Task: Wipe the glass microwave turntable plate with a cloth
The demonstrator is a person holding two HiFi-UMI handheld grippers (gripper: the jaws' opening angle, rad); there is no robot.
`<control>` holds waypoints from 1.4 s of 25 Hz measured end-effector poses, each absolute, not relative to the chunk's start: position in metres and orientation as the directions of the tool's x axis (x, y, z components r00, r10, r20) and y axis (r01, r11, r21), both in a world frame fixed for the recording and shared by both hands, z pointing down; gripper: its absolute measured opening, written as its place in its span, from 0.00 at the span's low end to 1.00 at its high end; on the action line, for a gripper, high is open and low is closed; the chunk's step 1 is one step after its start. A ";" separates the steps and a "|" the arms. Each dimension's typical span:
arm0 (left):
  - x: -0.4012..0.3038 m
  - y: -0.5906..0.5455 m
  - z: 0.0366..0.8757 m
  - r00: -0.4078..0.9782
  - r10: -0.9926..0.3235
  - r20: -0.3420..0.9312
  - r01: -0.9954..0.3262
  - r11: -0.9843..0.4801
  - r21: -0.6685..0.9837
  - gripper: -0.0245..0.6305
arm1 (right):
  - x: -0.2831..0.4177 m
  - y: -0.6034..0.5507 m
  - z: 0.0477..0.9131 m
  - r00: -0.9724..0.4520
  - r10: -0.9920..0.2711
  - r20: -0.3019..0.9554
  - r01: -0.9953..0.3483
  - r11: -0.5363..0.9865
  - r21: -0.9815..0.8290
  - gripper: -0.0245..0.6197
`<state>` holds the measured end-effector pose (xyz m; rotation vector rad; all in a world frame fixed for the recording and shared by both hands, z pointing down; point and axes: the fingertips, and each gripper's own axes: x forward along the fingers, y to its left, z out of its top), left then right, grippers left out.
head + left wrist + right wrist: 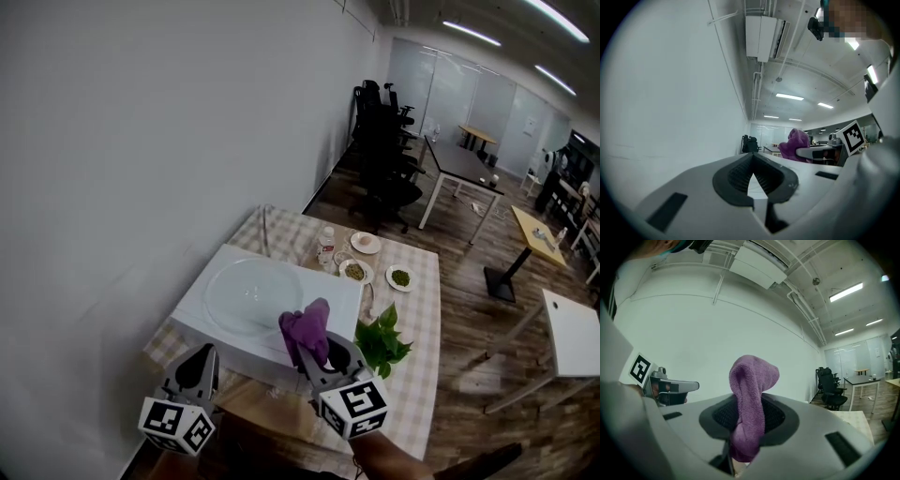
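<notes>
The clear glass turntable plate point(251, 292) lies flat on a white box-like top point(333, 292) on the checked table. My right gripper point(317, 351) hovers over that top's near right edge, shut on a purple cloth point(307, 330) that sticks up from its jaws. In the right gripper view the cloth point(751, 394) fills the gap between the pads of the right gripper point(749, 420). My left gripper point(197, 368) hangs near the front left corner, off the plate. Its jaws point(752, 159) meet at the tips with nothing between them.
Behind the white top stand a small bottle point(325, 248), a pink-centred plate point(366, 243) and two dishes of green bits point(354, 271) point(399, 277). A leafy green sprig point(381, 343) lies at the right. A white wall runs along the left; office chairs point(384, 159) and desks stand beyond.
</notes>
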<state>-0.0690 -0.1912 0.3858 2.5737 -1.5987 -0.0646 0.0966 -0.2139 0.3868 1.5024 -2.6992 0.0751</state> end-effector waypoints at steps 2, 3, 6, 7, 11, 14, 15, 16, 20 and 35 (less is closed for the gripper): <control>-0.079 -0.202 0.387 0.458 -0.889 0.025 -0.884 -0.452 0.120 0.05 | 0.092 -0.222 0.385 -0.502 -0.862 0.075 -0.865 0.502 -0.020 0.21; -0.084 -0.207 0.387 0.465 -0.885 0.028 -0.880 -0.458 0.121 0.05 | 0.090 -0.226 0.384 -0.490 -0.868 0.078 -0.871 0.490 -0.020 0.21; -0.093 -0.226 0.390 0.485 -0.874 0.034 -0.869 -0.477 0.132 0.05 | 0.086 -0.236 0.383 -0.459 -0.885 0.083 -0.888 0.460 -0.007 0.21; -0.095 -0.232 0.391 0.494 -0.869 0.036 -0.864 -0.486 0.135 0.05 | 0.085 -0.239 0.384 -0.447 -0.890 0.084 -0.894 0.449 -0.001 0.21; -0.106 -0.252 0.395 0.523 -0.851 0.033 -0.849 -0.518 0.103 0.05 | 0.081 -0.254 0.389 -0.393 -0.915 0.096 -0.918 0.396 0.010 0.21; -0.111 -0.268 0.398 0.546 -0.837 0.029 -0.836 -0.543 0.076 0.05 | 0.077 -0.269 0.392 -0.354 -0.930 0.098 -0.934 0.357 0.012 0.21; -0.113 -0.272 0.399 0.557 -0.830 0.032 -0.829 -0.553 0.081 0.05 | 0.076 -0.272 0.392 -0.343 -0.934 0.100 -0.938 0.346 0.012 0.21; -0.115 -0.275 0.402 0.569 -0.822 0.038 -0.821 -0.564 0.086 0.05 | 0.074 -0.274 0.392 -0.333 -0.937 0.102 -0.942 0.336 0.014 0.21; -0.123 -0.282 0.407 0.611 -0.789 0.066 -0.791 -0.606 0.078 0.05 | 0.069 -0.275 0.389 -0.282 -0.954 0.106 -0.958 0.286 0.025 0.21; -0.125 -0.312 0.443 0.703 -0.699 0.127 -0.711 -0.693 0.119 0.05 | 0.070 -0.300 0.403 -0.134 -0.974 0.183 -0.985 0.151 0.081 0.21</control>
